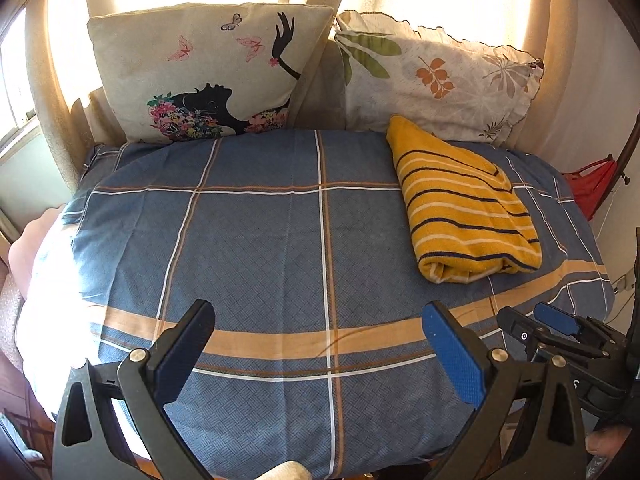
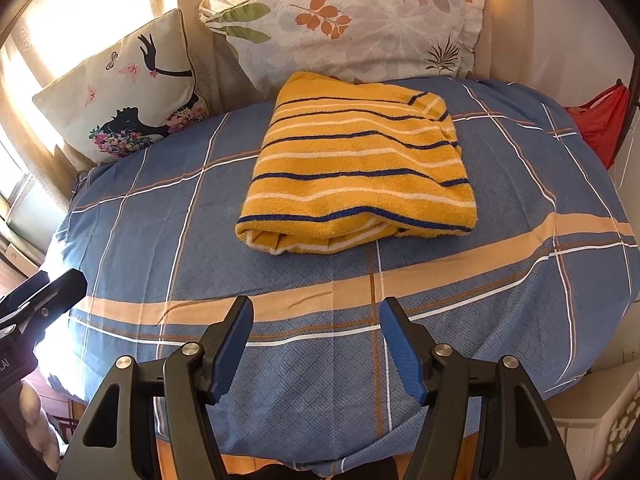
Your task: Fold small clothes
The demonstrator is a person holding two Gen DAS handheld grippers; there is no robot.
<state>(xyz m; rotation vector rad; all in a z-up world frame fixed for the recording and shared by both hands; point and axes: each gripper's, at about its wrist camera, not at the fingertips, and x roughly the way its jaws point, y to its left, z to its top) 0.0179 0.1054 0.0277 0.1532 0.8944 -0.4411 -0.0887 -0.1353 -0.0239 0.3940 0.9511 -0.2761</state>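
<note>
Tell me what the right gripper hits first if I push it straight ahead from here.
Probably the yellow striped garment: the open right gripper points over bare bedsheet toward its near rolled edge. If angled downward, it meets the sheet first; depth is unclear.

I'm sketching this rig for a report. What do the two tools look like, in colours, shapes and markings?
Both look alike. The left tool and right tool each have black, angular plastic arms with triangular cut-outs, silver round pivot bolts, and two flat fingers faced with textured blue pads. The right tool's body, seen from the left wrist view, carries small white markings, too small to read. No cables or sleeves show.
</note>
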